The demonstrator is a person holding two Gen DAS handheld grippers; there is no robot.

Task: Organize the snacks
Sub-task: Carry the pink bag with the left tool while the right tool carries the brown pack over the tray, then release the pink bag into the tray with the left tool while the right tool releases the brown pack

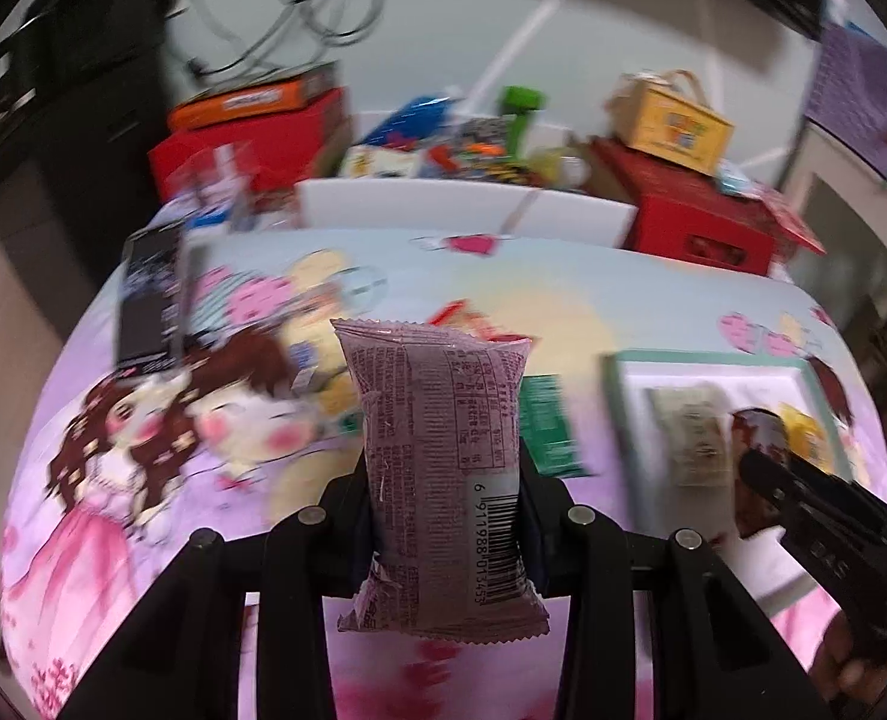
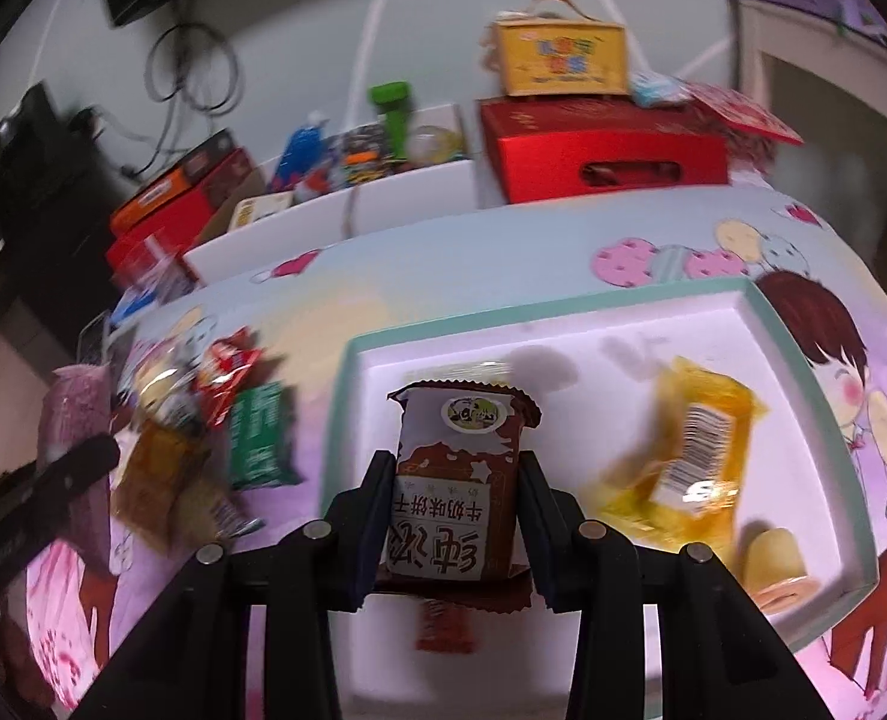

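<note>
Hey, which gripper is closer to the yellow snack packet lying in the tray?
Right. The right gripper, shut on the brown packet, is over the tray beside the yellow packet. The left gripper, holding the purple packet, is outside the tray.

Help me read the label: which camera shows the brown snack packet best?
The right wrist view. There the brown packet fills the centre, clamped in the right tool above the white tray, its front print legible. The left wrist view catches it only small, blurred and partly hidden by that tool at the right edge.
</note>
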